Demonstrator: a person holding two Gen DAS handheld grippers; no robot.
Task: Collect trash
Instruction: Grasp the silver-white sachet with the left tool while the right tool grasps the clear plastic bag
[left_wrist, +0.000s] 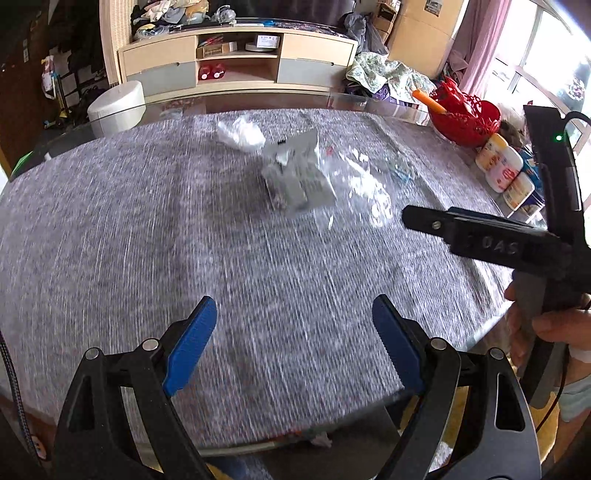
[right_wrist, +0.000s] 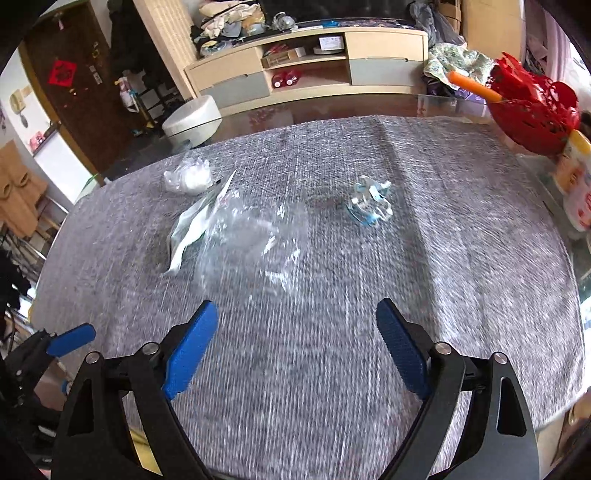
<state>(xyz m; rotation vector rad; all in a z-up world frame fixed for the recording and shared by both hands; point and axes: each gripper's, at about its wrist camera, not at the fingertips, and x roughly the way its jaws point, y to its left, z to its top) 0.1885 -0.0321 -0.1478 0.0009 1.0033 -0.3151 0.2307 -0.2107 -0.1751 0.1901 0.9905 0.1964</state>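
Observation:
Trash lies on a grey cloth-covered table (left_wrist: 147, 229). A crumpled white wad (left_wrist: 240, 133) sits far back, a grey paper packet (left_wrist: 297, 173) in front of it, a clear plastic bag (left_wrist: 364, 184) to its right, and a small clear-and-blue wrapper (left_wrist: 400, 168) beyond. In the right wrist view the wad (right_wrist: 189, 176), packet (right_wrist: 192, 225), clear bag (right_wrist: 251, 240) and wrapper (right_wrist: 369, 203) lie ahead. My left gripper (left_wrist: 293, 332) is open and empty over the near cloth. My right gripper (right_wrist: 297, 336) is open and empty, short of the clear bag.
A red basket (left_wrist: 465, 118) with an orange stick and several white jars (left_wrist: 504, 171) stand at the table's right edge. A white round stool (left_wrist: 116, 107) and a low cabinet (left_wrist: 236, 62) are beyond the table. The right gripper's body (left_wrist: 517, 240) shows at right.

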